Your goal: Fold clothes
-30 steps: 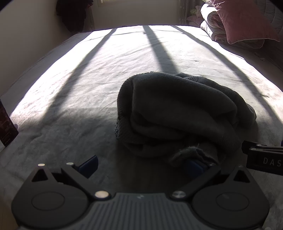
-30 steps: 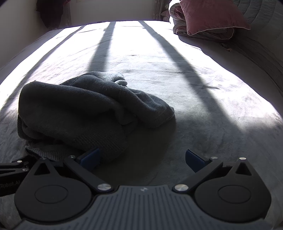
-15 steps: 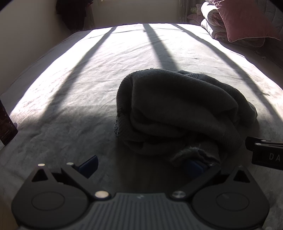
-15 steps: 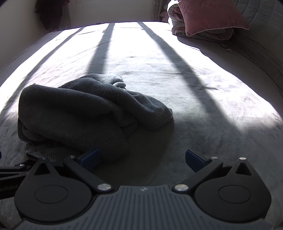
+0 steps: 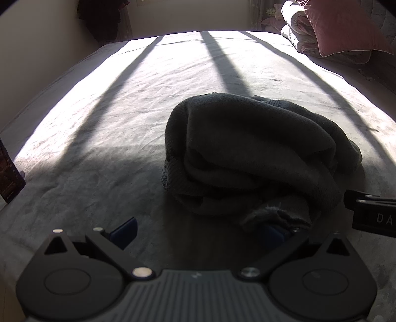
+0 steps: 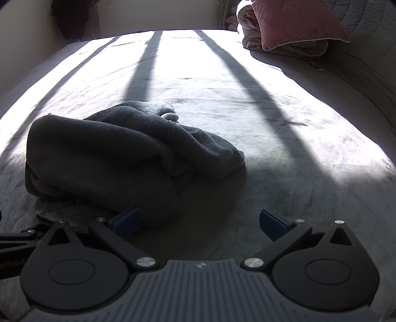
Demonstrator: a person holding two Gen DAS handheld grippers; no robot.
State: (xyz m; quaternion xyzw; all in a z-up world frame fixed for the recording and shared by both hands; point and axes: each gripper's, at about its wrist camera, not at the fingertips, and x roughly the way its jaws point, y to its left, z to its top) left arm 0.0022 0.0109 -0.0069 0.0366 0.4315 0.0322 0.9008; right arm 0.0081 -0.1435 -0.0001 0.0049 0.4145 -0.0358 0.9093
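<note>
At the left edge of the left wrist view a dark box [image 5: 8, 173] stands on the bed [image 5: 99, 119]. The left claw [image 5: 198, 229] is spread apart, its right fingertip under the hem of the crumpled grey sweater [image 5: 255, 153] at frame centre. The right claw [image 6: 198, 223] is also spread wide, its left fingertip touching the sweater [image 6: 111, 158]. A pink pillow [image 6: 294, 22] lies upper right.

We are in a home bedroom: a wide sunlit bed [image 5: 104, 128] fills our view, a pink pillow [image 6: 297, 24] on folded quilts [image 5: 297, 37] at two o'clock, dark clothing [image 5: 101, 17] hanging at eleven o'clock.
</note>
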